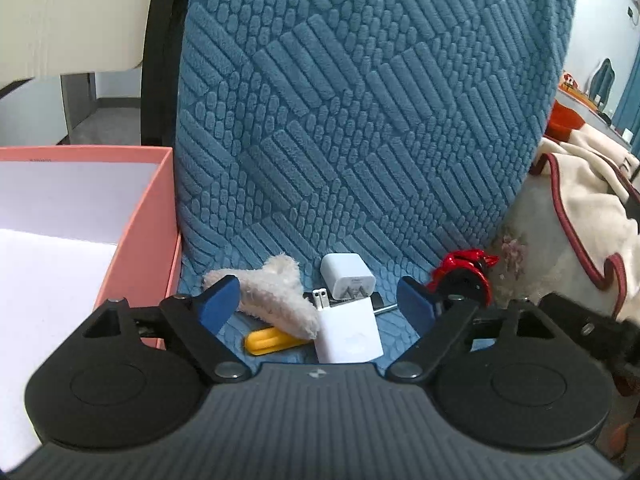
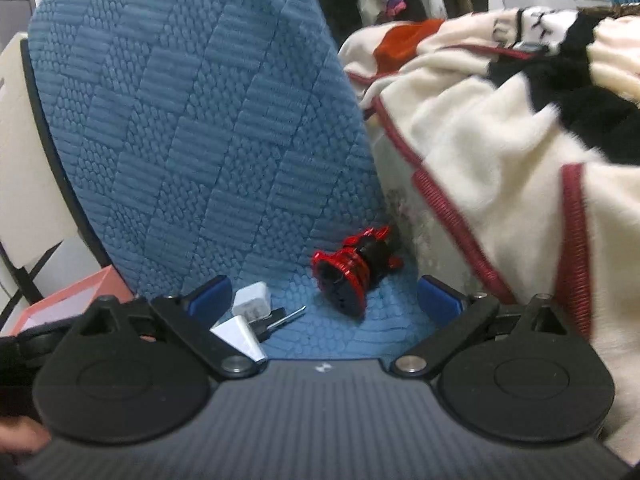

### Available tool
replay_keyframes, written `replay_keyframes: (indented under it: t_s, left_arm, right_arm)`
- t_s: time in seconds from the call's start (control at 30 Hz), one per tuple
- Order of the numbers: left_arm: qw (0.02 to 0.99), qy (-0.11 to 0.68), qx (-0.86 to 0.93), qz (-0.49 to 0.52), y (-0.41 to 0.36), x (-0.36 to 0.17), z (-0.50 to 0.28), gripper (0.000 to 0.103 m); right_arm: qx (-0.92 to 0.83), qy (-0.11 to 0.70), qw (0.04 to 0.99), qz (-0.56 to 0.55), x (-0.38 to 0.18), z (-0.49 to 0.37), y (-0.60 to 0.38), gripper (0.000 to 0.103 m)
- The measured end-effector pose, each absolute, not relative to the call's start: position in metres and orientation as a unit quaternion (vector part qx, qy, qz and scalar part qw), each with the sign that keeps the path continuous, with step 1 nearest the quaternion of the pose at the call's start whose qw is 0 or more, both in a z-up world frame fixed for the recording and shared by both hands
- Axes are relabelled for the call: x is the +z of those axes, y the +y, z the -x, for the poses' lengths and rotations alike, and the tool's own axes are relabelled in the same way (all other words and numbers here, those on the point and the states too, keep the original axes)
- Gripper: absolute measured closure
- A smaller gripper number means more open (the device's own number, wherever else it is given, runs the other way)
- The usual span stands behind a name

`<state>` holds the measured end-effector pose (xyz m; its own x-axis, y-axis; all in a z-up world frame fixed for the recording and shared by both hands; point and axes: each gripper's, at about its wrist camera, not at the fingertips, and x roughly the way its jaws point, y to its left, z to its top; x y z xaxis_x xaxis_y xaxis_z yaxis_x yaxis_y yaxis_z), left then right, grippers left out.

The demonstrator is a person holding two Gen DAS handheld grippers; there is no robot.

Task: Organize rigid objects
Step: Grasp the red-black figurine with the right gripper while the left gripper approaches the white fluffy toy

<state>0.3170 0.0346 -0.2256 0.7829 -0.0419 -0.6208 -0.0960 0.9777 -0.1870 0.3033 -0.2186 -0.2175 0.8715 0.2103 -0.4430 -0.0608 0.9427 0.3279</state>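
Nearest the left camera, the left gripper (image 1: 318,300) has its matte black linkage arms spread and its blue pads wide apart, holding nothing; between them on the quilted blue seat cover (image 1: 360,120) lies a small heap. At its front stands a smooth white cube charger (image 1: 347,336) with two metal prongs pointing up and away, and touching its left side lies a yellow plastic piece (image 1: 267,341) with a slot down its middle. A fuzzy white claw-shaped clip (image 1: 268,294) lies over the yellow piece, just behind it. A second white charger (image 1: 347,276) sits behind the first, with a thin dark tool with a metal shaft (image 1: 382,307) lying flat between them. To the right, near the right pad, sits a glossy red and black ribbed spool-shaped part (image 1: 464,270). At the left edge a salmon-pink cardboard box (image 1: 160,216), white inside, stands open against the cover. In the right camera, the right gripper (image 2: 326,298) likewise gapes wide and empty, with the red and black part (image 2: 352,268) lying on its side on the seat just ahead between the pads, the two chargers off by the left pad. Beyond, the cover rises in ribbed and pebbled patches, and a plush cream blanket with red cord trim (image 2: 500,152) is heaped to the right.
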Motion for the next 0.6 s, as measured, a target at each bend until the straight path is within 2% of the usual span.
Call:
replay_keyframes:
  t_s: [0.1, 0.27, 0.4, 0.6]
  left_arm:
    - [0.935, 0.336, 0.01, 0.118, 0.039, -0.23, -0.323, 0.028]
    - [0.929, 0.346, 0.007, 0.129, 0.045, -0.239, -0.334, 0.036]
    - [0.924, 0.358, 0.009, 0.136, 0.047, -0.246, -0.342, 0.041]
    - [0.917, 0.372, 0.016, 0.146, 0.049, -0.252, -0.346, 0.041]
  right_arm:
    - [0.075, 0.252, 0.949, -0.172, -0.222, -0.313, -0.215, 0.011]
    - [0.047, 0.275, 0.934, -0.223, -0.233, -0.344, -0.219, 0.024]
    - [0.023, 0.269, 0.929, -0.254, -0.238, -0.365, -0.218, 0.024]
    - [-0.013, 0.276, 0.912, -0.303, -0.245, -0.402, -0.223, 0.024]
